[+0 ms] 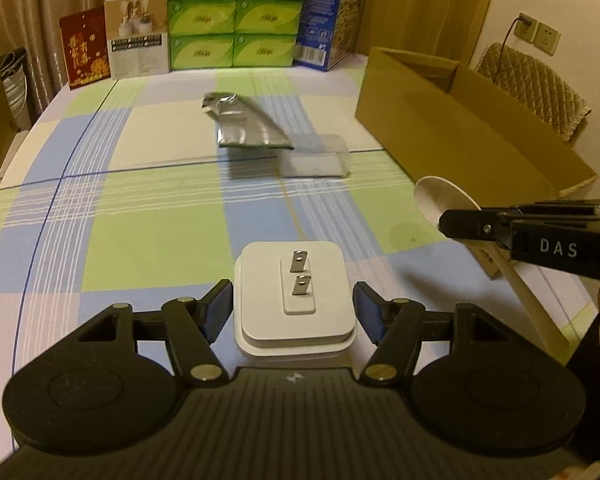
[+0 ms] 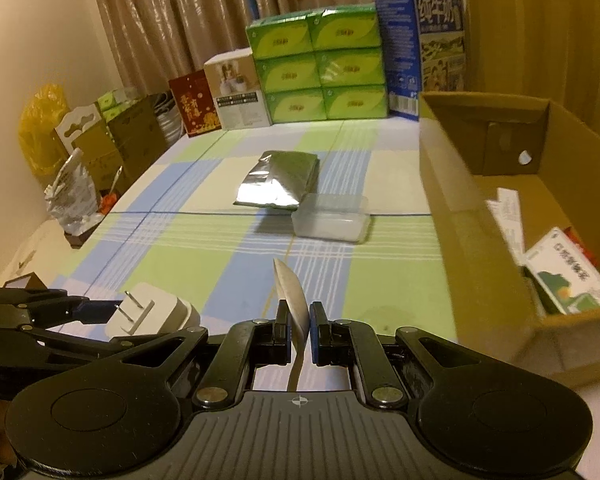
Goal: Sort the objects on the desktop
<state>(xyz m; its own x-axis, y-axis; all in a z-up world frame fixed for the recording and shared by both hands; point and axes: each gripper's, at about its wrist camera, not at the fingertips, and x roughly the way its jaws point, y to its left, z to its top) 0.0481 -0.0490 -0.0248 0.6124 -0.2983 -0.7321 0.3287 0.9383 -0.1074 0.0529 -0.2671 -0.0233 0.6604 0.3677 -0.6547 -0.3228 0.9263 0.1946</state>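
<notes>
A white plug (image 1: pixel 296 300) sits prongs-up on the checked tablecloth (image 1: pixel 148 208) between my left gripper's (image 1: pixel 294 312) wide-spread fingers, while my right gripper (image 2: pixel 299 330) pinches a white spoon (image 2: pixel 292 300) beside the cardboard box (image 2: pixel 452 208).

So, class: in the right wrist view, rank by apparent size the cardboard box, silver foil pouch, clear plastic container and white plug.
1. cardboard box, by far the largest.
2. silver foil pouch.
3. clear plastic container and white plug: look alike; the plug is nearer the camera, so unranked.
</notes>
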